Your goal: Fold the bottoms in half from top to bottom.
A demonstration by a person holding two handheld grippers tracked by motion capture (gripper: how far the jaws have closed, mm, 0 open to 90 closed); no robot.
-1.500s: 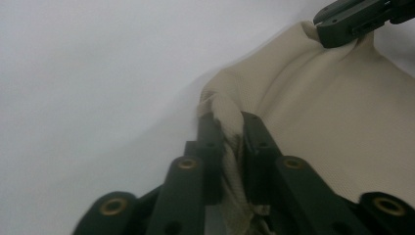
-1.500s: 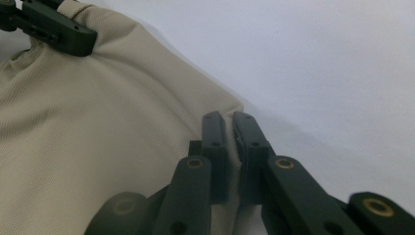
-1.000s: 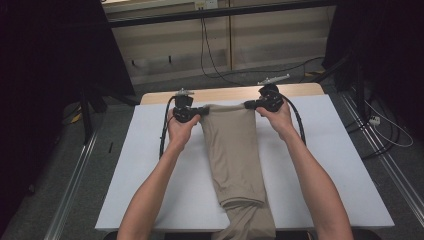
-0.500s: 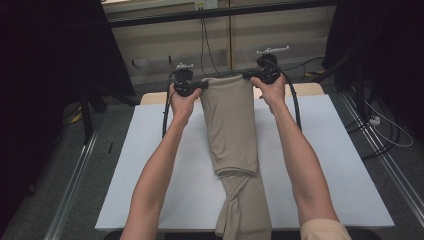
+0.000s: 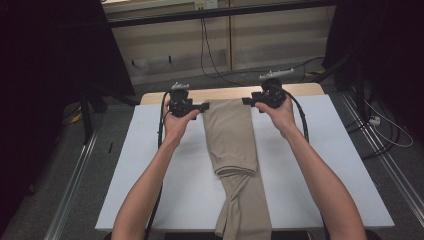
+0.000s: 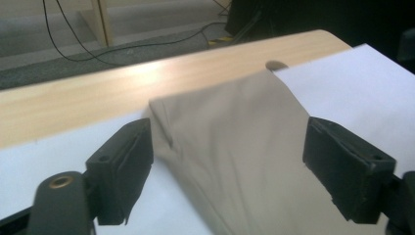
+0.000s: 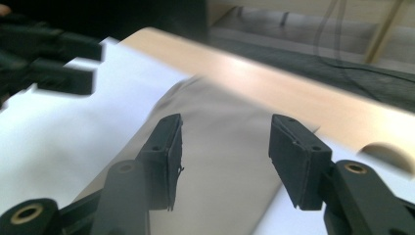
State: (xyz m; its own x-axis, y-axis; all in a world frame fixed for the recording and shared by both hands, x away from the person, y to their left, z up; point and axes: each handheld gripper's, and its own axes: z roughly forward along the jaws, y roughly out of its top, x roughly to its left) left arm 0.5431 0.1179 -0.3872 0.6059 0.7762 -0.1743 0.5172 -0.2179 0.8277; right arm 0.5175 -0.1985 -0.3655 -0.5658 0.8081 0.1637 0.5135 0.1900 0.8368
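You have just spread both claws, left [image 5: 204, 107] and right [image 5: 246, 101], letting the trousers [image 5: 231, 132] lie flat on the tabletop [image 5: 150, 165] for folding.

My left tool [image 5: 202, 107] and right tool [image 5: 248, 101], jaws just opened, flank tan trousers [image 5: 232, 145] lying on the white table [image 5: 150, 175].

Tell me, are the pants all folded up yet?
Not quite. Done: the beige trousers lie along the white mat, their top end laid flat by the far edge. In hand: the left gripper and right gripper have just been opening, nothing pinched, one at each top corner. Left: the lower part is bunched and hangs over the near edge, so it probably needs folding.
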